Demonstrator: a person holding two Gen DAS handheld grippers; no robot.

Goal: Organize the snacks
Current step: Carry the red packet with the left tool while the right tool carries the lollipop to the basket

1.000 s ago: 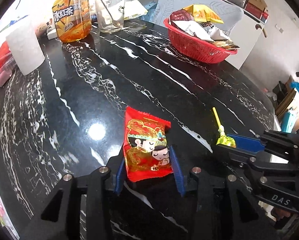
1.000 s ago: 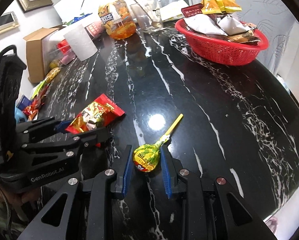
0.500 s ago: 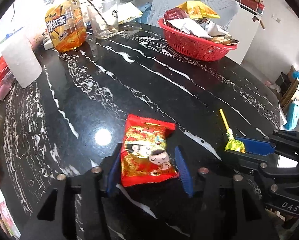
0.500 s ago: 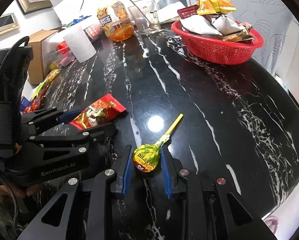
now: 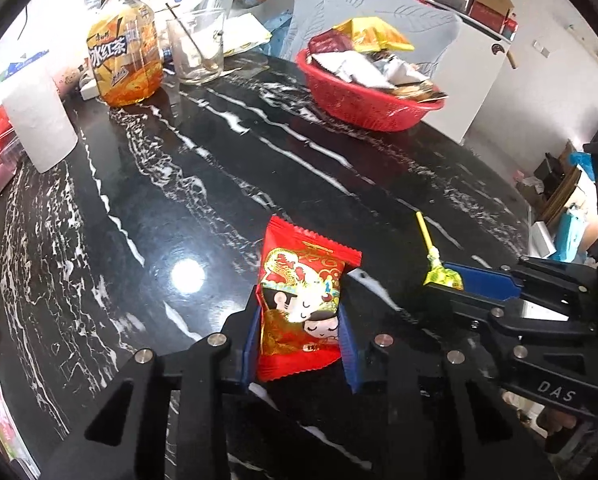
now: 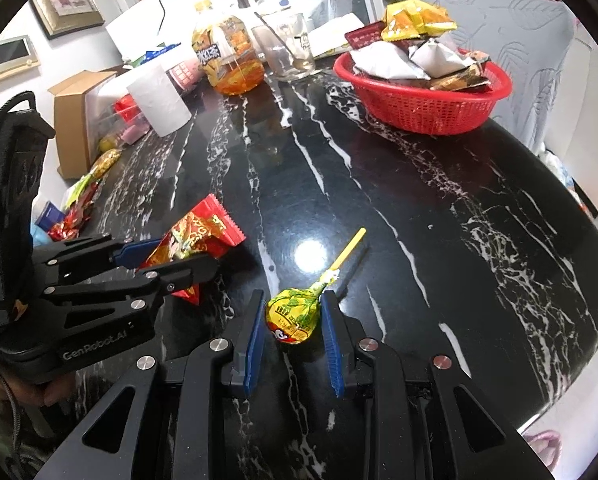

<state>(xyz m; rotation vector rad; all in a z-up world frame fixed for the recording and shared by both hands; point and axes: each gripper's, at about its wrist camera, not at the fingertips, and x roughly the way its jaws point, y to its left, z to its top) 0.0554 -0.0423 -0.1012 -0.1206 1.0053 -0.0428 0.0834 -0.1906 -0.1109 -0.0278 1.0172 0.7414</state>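
Now the left gripper (image 5: 301,334) has just closed on the red snack packet (image 5: 303,304). Meanwhile the right gripper (image 6: 293,326) clamps the lollipop (image 6: 295,314) over the black marble table (image 6: 439,208).

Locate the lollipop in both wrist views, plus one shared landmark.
Left wrist: the lollipop is at right of centre, its wrapped head at the tip of the right gripper, its yellow stick pointing up and left.
Right wrist: lower centre, head between the blue fingers, stick pointing up and right.
Shared landmark: the red basket, upper right in both.

Both wrist views look down close, sharing the table (image 5: 299,168)
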